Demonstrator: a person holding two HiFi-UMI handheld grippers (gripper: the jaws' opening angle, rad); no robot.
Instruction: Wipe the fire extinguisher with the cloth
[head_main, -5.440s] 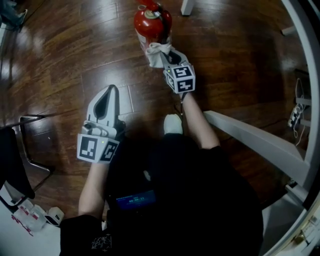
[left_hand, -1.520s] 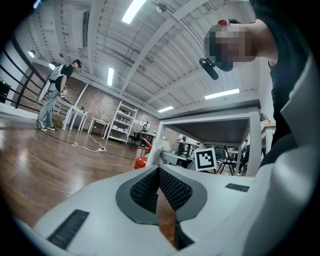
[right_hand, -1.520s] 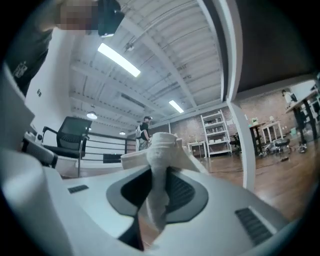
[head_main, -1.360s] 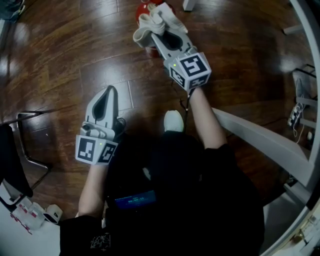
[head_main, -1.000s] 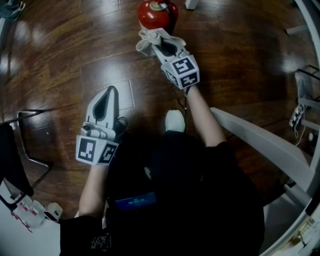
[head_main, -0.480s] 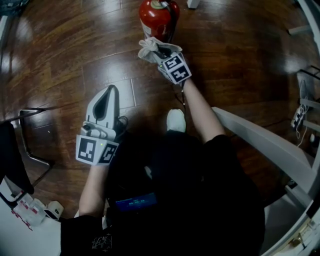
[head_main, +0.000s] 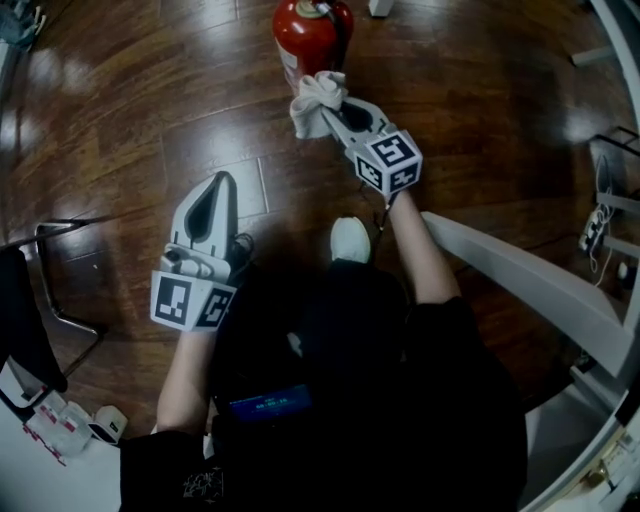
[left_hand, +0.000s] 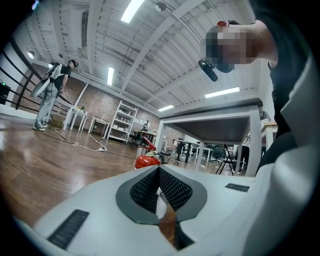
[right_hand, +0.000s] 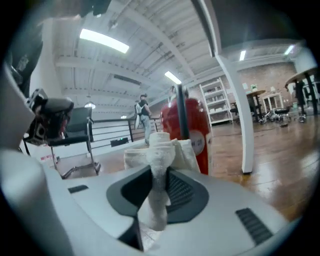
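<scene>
**Cloth at the extinguisher's side**

Floor (head_main: 120, 120) is glossy dark wood planks, in a big hall with a white table (left_hand: 215, 127) beyond. One fire extinguisher (head_main: 305, 35) stands upright on it, long axis vertical, valve on top. Your right gripper (head_main: 322, 103) pinches the one cloth (head_main: 318, 92), just beside the extinguisher's near side. Your left gripper (head_main: 222, 182) hangs well back, jaws pressed together on nothing.
</scene>
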